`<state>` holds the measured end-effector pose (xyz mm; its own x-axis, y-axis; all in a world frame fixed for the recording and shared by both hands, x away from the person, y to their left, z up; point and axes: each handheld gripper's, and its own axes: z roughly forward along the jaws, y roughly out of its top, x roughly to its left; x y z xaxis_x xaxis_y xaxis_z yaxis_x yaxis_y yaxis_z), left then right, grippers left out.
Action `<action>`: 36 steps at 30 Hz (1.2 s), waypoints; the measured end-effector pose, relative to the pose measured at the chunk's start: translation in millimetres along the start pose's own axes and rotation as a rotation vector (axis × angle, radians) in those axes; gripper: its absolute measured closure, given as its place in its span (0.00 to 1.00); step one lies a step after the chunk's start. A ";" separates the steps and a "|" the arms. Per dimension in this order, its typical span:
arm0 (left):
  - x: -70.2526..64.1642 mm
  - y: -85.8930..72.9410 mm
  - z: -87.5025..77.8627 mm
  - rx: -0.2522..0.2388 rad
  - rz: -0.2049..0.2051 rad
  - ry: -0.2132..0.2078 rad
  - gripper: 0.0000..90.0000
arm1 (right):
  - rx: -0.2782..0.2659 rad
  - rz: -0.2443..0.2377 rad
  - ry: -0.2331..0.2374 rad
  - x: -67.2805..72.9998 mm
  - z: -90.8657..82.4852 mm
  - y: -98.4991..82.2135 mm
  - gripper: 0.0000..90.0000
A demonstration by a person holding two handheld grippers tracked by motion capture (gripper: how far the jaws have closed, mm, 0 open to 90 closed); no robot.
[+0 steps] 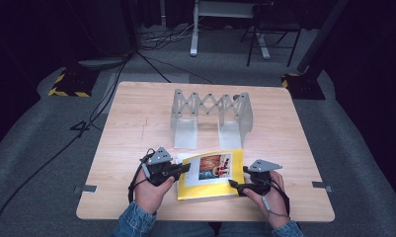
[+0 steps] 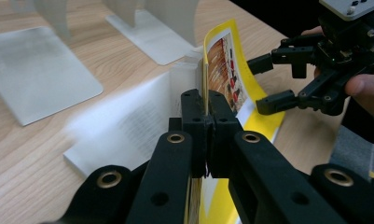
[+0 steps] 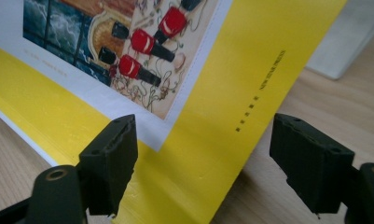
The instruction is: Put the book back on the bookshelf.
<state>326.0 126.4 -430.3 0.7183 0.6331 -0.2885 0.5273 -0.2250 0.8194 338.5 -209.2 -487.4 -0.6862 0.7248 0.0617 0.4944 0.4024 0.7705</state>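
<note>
A yellow book (image 1: 210,185) with a picture on its front lies at the table's near edge between my two grippers. My left gripper (image 1: 185,169) is shut on the free edge of the front cover (image 2: 226,65), which stands lifted nearly upright. The white pages (image 2: 128,126) underneath lie exposed, seen past the left gripper (image 2: 205,100). My right gripper (image 1: 239,177) is open at the book's right side, beside the spine. In the right gripper view its jaws (image 3: 208,140) stand wide apart, one over the yellow cover (image 3: 250,60), the other past the spine edge. The left gripper view shows the right gripper (image 2: 264,83) open too.
A grey metal folding book rack (image 1: 211,116) with flat base plates (image 2: 35,79) stands at mid-table just behind the book. The wooden table (image 1: 136,113) has bare surface to the left and right. Cables and stands lie on the dark floor beyond.
</note>
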 end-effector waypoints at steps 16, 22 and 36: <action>-29.1 43.9 -12.5 0.000 0.091 -0.121 0.98 | -0.167 -0.369 -0.158 57.6 -30.0 -1.5 0.24; -32.5 59.4 -14.5 -0.030 0.106 -0.148 0.98 | -0.159 -0.430 -0.152 68.1 -23.5 -4.0 0.22; -37.0 76.4 2.7 -0.047 0.120 -0.232 0.98 | -0.175 -0.523 -0.238 77.3 -5.4 -5.2 0.09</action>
<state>340.9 83.9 -358.3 0.8623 0.4157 -0.2892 0.4141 -0.2502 0.8752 280.0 -158.2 -483.3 -0.6664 0.5691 -0.4816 0.0143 0.6557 0.7549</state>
